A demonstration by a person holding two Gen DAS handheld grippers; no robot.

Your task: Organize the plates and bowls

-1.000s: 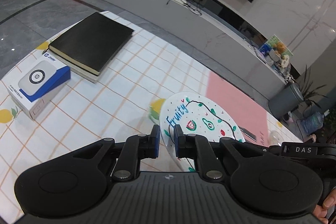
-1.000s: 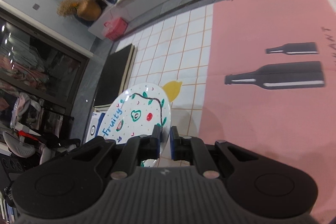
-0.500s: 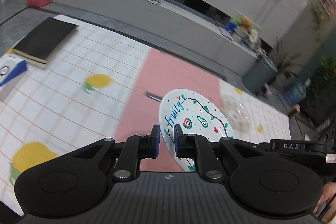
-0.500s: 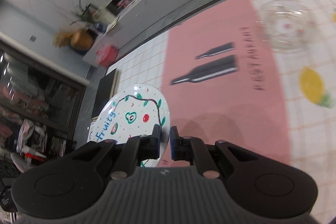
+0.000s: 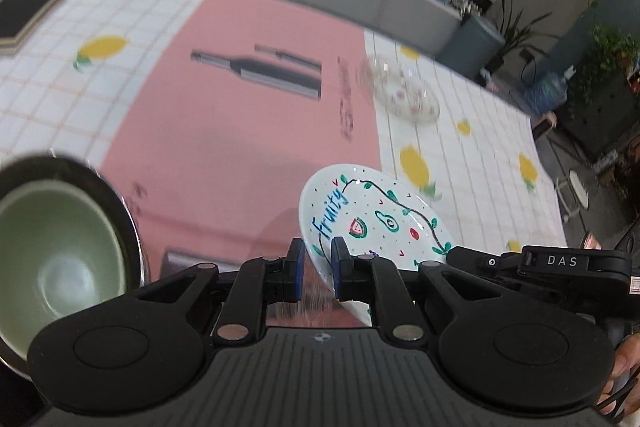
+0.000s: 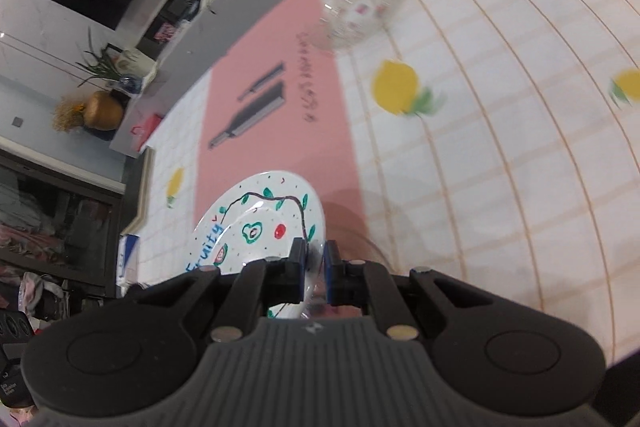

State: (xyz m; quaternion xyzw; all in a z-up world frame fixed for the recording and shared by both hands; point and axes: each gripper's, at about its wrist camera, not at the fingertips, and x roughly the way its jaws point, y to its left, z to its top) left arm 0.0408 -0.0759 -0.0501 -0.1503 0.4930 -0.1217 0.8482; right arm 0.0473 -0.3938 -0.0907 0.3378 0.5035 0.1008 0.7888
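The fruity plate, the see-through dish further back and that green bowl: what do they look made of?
Fruity plate: probably glazed ceramic, opaque white, glossy, with painted fruit and lettering. See-through dish: glass or clear plastic, since the tablecloth shows through it; the blur leaves that open. Green bowl: likely glazed ceramic, a smooth pale green inside with a soft sheen.

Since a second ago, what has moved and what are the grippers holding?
Both grippers have carried the Fruity plate sideways over the table: the black book, close before, now lies far off, while the green bowl and the clear glass dish have come into view. The left gripper and the right gripper stay shut on the plate's rim; the plate stays tilted.
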